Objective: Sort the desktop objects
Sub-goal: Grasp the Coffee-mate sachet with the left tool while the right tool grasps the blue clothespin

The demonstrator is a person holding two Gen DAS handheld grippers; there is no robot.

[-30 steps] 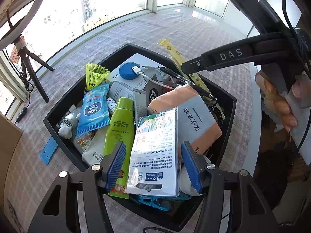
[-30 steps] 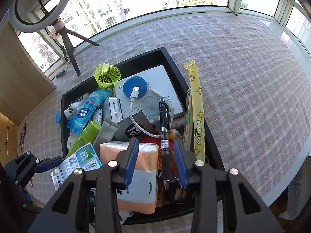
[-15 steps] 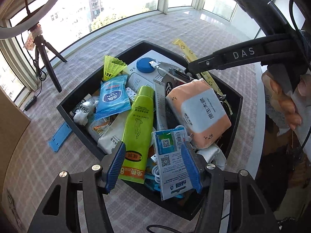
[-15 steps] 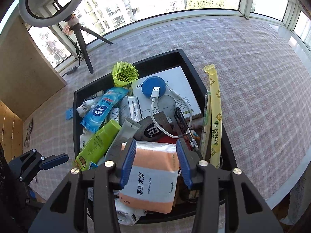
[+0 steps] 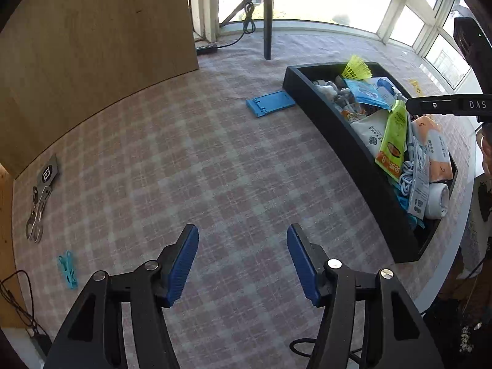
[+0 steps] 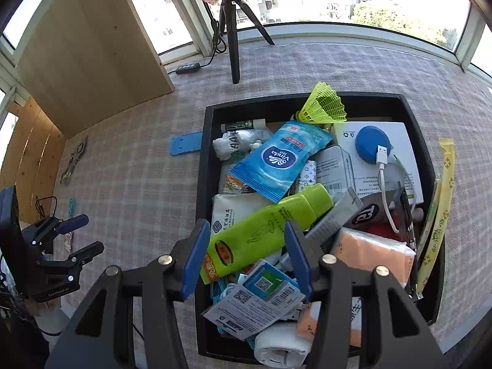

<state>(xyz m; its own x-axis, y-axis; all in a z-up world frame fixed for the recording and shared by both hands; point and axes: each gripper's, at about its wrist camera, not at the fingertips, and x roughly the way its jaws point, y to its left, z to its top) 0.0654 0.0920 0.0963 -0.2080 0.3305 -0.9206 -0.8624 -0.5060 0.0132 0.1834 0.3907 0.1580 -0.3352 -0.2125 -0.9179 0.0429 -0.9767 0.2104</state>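
Sorting of desktop objects, collection stage. The black tray (image 6: 203, 166) stands on the checked desk (image 5: 190, 160) and is already heaped: a green tube (image 6: 267, 227), a blue wipes pack (image 6: 279, 160), an orange tissue pack (image 6: 372, 252), a yellow shuttlecock (image 6: 324, 104), a printed card (image 6: 255, 304) and a white box (image 6: 402, 141) among others.

The right tool (image 6: 247, 253) hangs over the tray's near end, above the green tube; its jaws are opening and pinch nothing. The left tool (image 5: 243, 261) is spread and empty over bare desk, well apart from the tray.

Outside the tray remain a blue flat stand (image 5: 270, 103) touching or just beside its far outer wall, and, well away from it by the wooden panel (image 5: 92, 37), a key bunch (image 5: 41, 203) and a small blue clip (image 5: 68, 269).

Judged step: fetching a remaining loose item. The next move calls for the left tool to align over one stray, probably the clip or keys, descend and close; both lie flat and thin, so a low, square approach is needed.
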